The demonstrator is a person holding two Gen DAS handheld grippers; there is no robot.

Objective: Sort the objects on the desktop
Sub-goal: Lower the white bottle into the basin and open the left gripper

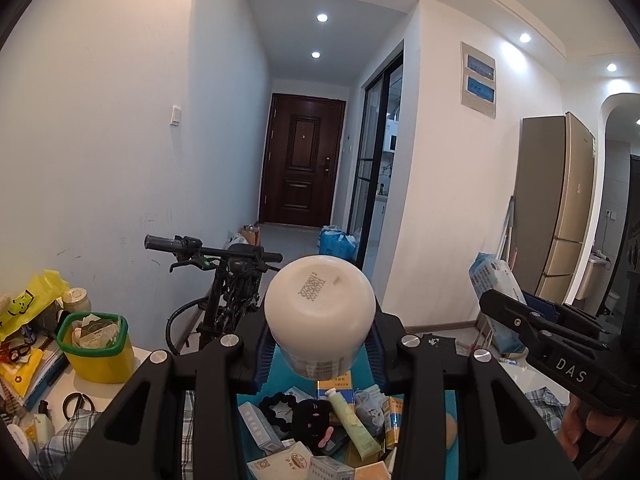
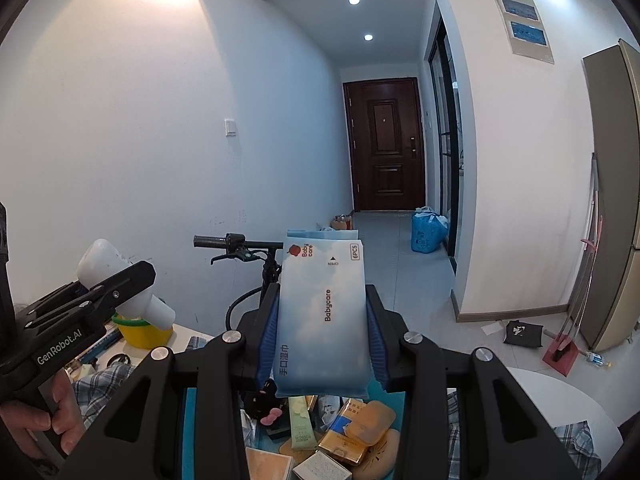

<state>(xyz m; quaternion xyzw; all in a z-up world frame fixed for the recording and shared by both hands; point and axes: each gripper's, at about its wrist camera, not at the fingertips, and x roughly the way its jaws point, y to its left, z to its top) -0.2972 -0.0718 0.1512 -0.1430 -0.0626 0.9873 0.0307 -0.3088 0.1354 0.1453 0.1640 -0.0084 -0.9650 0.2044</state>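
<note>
Left gripper [image 1: 320,354]: I have it clamped on the white bottle [image 1: 320,312], base pointing away, held up over the blue bin [image 1: 450,400].
Bottle: rigid, smooth and rounded, so I judge it slippery; the pads sit on its body, which looks the best place.
Right gripper [image 2: 322,344]: clamped on the wipes pack [image 2: 322,312], also above the bin.
Pack: soft, light, squashy; I'd keep hold across its middle.
</note>
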